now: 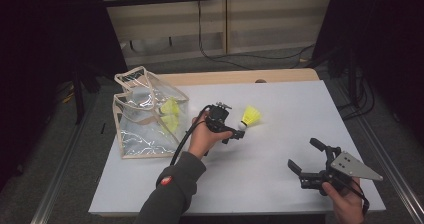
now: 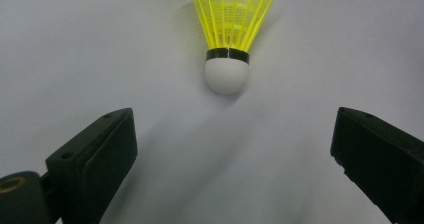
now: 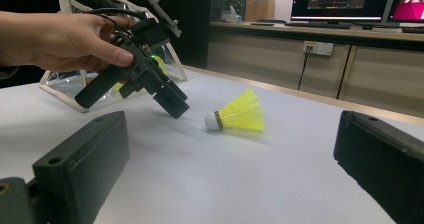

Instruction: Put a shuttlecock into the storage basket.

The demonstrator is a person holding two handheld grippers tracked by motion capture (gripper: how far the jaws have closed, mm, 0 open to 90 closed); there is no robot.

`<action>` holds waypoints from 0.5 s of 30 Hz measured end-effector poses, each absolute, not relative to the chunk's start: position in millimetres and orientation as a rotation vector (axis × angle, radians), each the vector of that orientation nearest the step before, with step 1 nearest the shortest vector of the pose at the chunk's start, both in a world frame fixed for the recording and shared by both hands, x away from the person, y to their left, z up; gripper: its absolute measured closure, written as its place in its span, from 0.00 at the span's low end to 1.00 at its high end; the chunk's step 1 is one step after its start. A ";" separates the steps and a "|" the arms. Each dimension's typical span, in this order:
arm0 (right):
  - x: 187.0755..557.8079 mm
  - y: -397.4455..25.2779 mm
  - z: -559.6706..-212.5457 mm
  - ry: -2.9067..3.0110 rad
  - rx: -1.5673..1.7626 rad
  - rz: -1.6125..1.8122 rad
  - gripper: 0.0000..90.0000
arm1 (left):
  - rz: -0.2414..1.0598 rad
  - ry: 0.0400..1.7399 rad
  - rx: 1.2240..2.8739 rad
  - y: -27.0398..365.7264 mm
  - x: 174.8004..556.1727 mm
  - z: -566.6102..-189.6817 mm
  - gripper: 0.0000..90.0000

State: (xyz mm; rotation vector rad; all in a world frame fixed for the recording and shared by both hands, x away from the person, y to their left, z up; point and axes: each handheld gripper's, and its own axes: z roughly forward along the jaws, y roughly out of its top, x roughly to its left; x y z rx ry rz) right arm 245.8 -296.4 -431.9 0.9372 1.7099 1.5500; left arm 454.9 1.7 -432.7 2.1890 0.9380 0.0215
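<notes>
Yellow shuttlecock [image 1: 250, 117] on the white table [image 1: 280, 104].
Left gripper [image 1: 235, 134], jaws wide, sits at its 8 o'clock; right gripper [image 1: 305, 155] open wide too.

an office or lab: lit monitors [image 3: 340, 1] on a long counter [image 3: 320, 31], floor cables [image 1: 250, 56].

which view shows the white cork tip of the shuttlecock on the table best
The left gripper view: the cork tip is close, sharp and centred beyond the open jaws. The right gripper view shows it side-on and smaller; the high view shows a tiny white dot beside the left gripper.
</notes>
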 end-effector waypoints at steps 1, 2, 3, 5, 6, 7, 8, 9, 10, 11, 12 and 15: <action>245.9 -296.3 -431.9 1.710 0.939 1.550 0.01 | 0.028 0.937 2.191 1.3 455.1 -432.8 0.06; 245.9 -296.3 -432.0 1.712 0.939 1.549 0.01 | 0.028 0.936 2.187 0.8 455.5 -433.5 0.06; 245.9 -296.3 -432.1 1.712 0.939 1.549 0.01 | 0.035 0.944 2.185 0.1 455.6 -434.1 0.07; 246.0 -296.2 -432.0 1.709 0.939 1.550 0.01 | 0.044 0.935 2.189 -0.1 456.7 -434.8 0.08; 245.9 -296.1 -431.9 1.708 0.939 1.550 0.01 | 0.051 0.935 2.189 -0.1 457.2 -435.2 0.09; 245.8 -296.2 -431.8 1.710 0.939 1.551 0.01 | 0.055 0.940 2.185 -0.6 457.4 -435.7 0.10; 245.8 -296.1 -431.8 1.711 0.939 1.550 0.01 | 0.054 0.941 2.184 -0.6 457.8 -436.2 0.10; 245.8 -296.1 -431.8 1.710 0.940 1.550 0.01 | 0.052 0.944 2.181 -0.6 458.4 -436.5 0.10; 245.8 -296.0 -431.9 1.711 0.941 1.551 0.01 | 0.061 0.943 2.182 -0.6 458.7 -436.8 0.10; 245.7 -295.8 -431.8 1.711 0.941 1.553 0.01 | 0.070 0.942 2.182 -0.9 458.9 -437.3 0.11; 245.7 -295.8 -431.8 1.712 0.940 1.550 0.01 | 0.076 0.938 2.187 -0.9 459.2 -437.4 0.12; 245.8 -295.7 -431.9 1.712 0.940 1.550 0.01 | 0.080 0.933 2.186 -1.4 459.9 -438.2 0.14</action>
